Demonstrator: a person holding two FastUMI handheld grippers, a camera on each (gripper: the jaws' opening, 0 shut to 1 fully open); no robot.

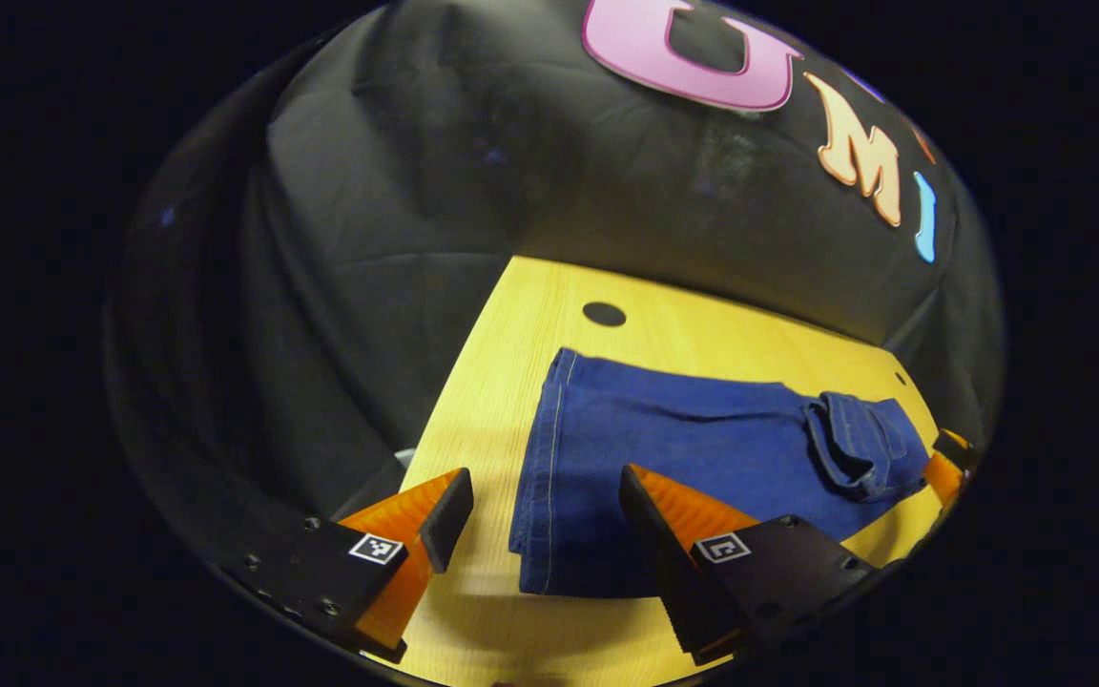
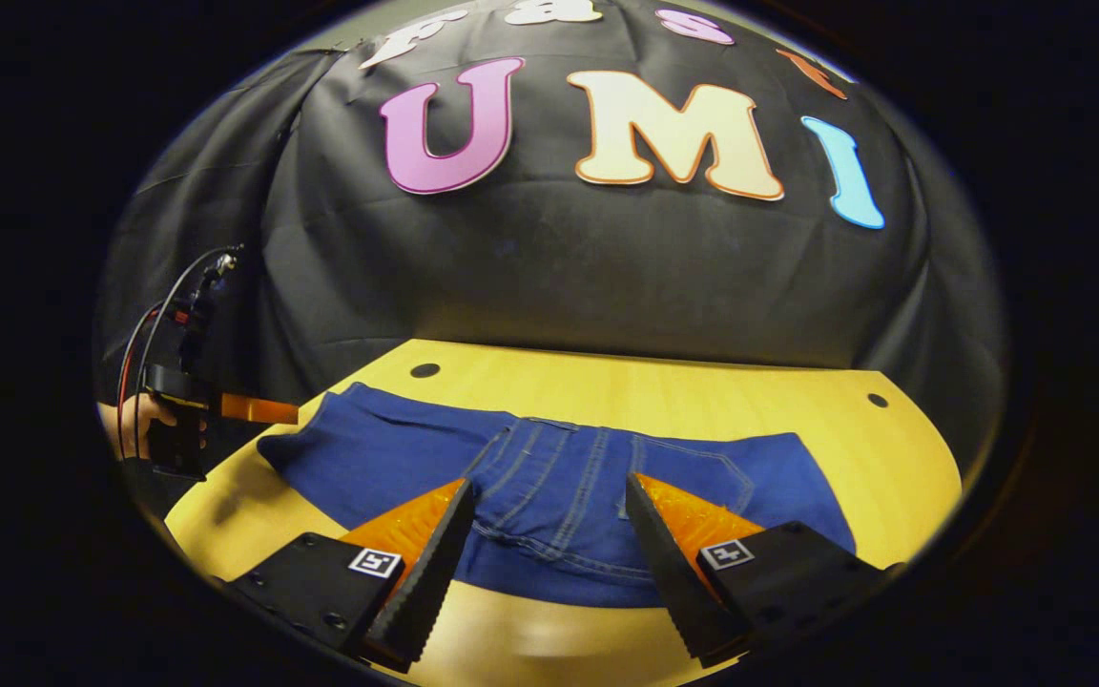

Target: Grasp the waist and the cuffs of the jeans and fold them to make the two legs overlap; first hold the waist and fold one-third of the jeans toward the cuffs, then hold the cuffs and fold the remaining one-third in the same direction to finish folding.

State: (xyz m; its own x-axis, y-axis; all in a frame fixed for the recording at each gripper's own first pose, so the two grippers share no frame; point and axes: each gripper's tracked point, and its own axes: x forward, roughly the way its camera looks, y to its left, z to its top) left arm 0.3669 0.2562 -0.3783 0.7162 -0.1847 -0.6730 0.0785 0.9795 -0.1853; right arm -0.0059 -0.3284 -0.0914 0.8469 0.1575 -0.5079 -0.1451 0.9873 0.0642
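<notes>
1. The jeans (image 1: 693, 448) lie flat on the wooden table (image 1: 521, 382) with the legs already stacked. In the left gripper view the cuffs (image 1: 540, 477) are the near end and the waist (image 1: 860, 439) the far end; in the right gripper view the waist lies just ahead, seams and pocket showing.
2. The left tongs (image 1: 545, 510) are wide open and hold nothing — their fingers straddle the cuff hem from above. The right tongs (image 2: 545, 525) are also spread wide and empty, poised over the waistband.
3. Judging from the flat layout, the step in hand is the first third-fold, so the right tongs should lead.
4. Bring them low to the waistband edge and pinch both layers — catching only the top one would let the legs slide apart.
5. Lift just enough to clear the cloth, then carry the waist toward the cuffs, keeping the fold line straight.
6. The left tongs could steady the cuff end meanwhile.
</notes>
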